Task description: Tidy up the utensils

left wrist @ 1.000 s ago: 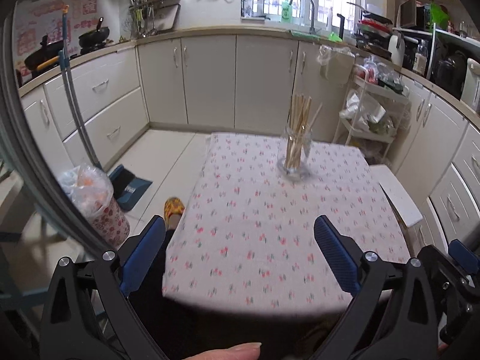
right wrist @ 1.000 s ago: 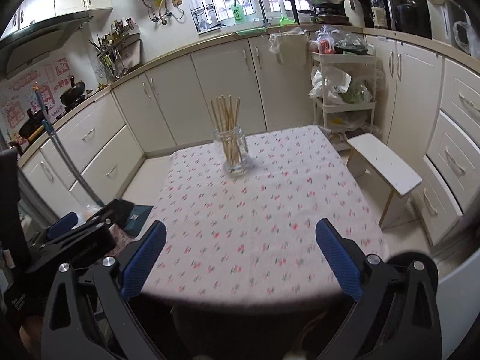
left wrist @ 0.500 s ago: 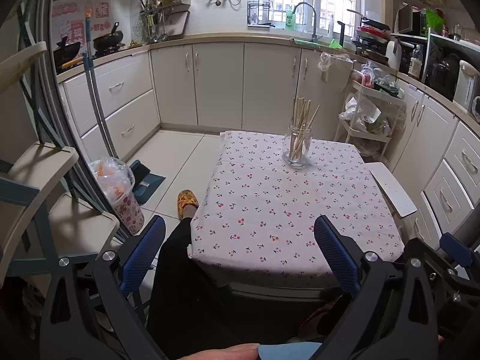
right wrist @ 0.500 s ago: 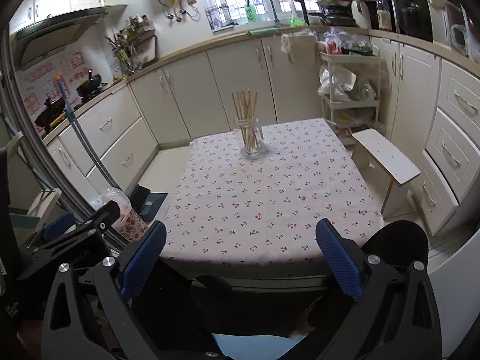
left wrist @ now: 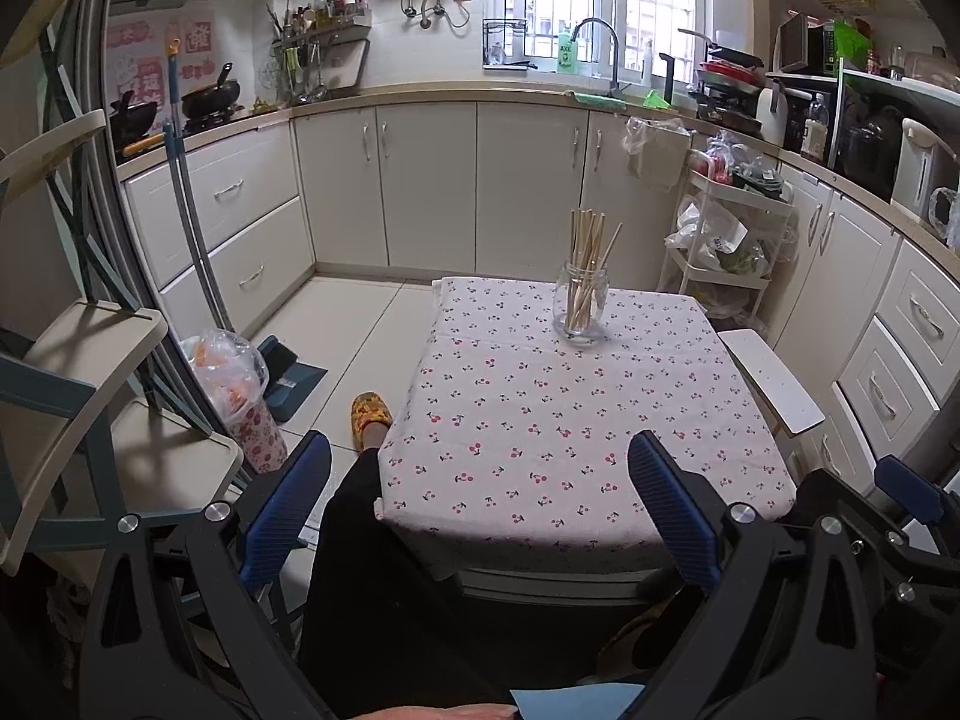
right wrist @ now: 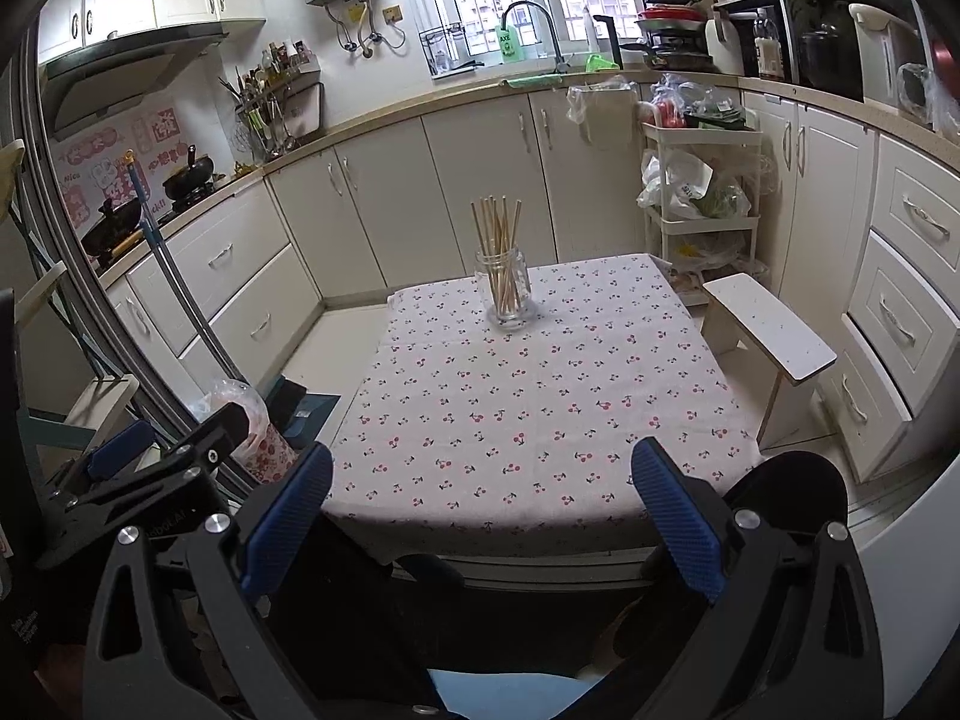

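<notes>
A clear glass jar (left wrist: pixel 580 309) (right wrist: pixel 504 293) stands upright near the far edge of a small table covered by a cherry-print cloth (left wrist: pixel 576 420) (right wrist: pixel 528 402). Several wooden chopsticks (left wrist: pixel 588 252) (right wrist: pixel 498 240) stand in the jar. My left gripper (left wrist: pixel 480 501) is open, held back from the table's near edge, with nothing between its blue pads. My right gripper (right wrist: pixel 483 507) is also open and empty, likewise short of the near edge. The left gripper's body (right wrist: pixel 138 468) shows at the lower left of the right wrist view.
A person's dark-clothed leg and yellow slipper (left wrist: pixel 371 411) are left of the table. A white stool (left wrist: pixel 771 378) (right wrist: pixel 768 330) stands right of it, a cart (right wrist: pixel 699 192) behind. A bagged bin (left wrist: pixel 240 396), a mop handle (left wrist: pixel 192 240) and a shelf unit (left wrist: pixel 72 372) are at left.
Both grippers have drawn back from the table and risen; the table and jar look smaller and farther. The jaws stayed open. The jar and chopsticks have not moved.
</notes>
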`<state>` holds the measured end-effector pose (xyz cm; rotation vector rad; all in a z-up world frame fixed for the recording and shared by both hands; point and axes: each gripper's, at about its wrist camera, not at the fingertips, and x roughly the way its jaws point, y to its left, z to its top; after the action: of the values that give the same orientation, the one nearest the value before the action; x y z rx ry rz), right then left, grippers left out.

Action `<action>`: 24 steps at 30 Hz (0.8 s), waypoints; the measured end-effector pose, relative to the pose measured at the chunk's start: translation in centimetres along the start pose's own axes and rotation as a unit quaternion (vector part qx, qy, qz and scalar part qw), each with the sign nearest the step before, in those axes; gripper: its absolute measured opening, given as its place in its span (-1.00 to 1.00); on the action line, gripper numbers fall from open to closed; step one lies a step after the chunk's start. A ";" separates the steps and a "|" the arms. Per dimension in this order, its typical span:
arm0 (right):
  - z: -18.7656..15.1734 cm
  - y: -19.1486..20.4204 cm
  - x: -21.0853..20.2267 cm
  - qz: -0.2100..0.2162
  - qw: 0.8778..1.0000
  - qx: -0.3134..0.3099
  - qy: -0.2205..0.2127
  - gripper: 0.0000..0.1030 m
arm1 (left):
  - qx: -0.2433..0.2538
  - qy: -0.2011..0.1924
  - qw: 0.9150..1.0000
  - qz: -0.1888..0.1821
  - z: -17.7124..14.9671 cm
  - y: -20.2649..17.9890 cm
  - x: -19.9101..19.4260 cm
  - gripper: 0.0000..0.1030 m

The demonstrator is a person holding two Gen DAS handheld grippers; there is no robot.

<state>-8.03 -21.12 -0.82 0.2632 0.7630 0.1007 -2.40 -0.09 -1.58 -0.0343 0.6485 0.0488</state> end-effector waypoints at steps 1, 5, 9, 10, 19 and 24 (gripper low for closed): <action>0.0 0.0 0.0 0.000 1.000 0.000 0.000 0.86 | 0.000 0.000 1.000 0.000 0.0 0.1 0.0 0.85; 0.0 0.1 0.0 0.001 1.000 -0.001 0.001 0.86 | -0.001 0.000 1.000 0.000 0.1 0.2 0.0 0.85; 0.0 0.1 0.0 0.001 1.000 -0.001 0.001 0.86 | 0.000 0.000 1.000 0.000 0.1 0.2 0.0 0.85; -0.1 0.1 0.0 0.001 1.000 -0.001 0.001 0.86 | 0.000 0.001 1.000 -0.001 0.1 0.2 0.0 0.85; 0.0 0.2 0.0 0.001 1.000 0.000 0.001 0.86 | 0.000 0.001 1.000 -0.001 0.1 0.3 0.0 0.85; -0.1 0.2 0.0 0.000 1.000 -0.001 0.001 0.86 | -0.001 0.001 1.000 -0.001 0.0 0.2 0.0 0.85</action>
<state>-8.09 -20.92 -0.78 0.2620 0.7642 0.1024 -2.41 0.13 -1.53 -0.0358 0.6505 0.0477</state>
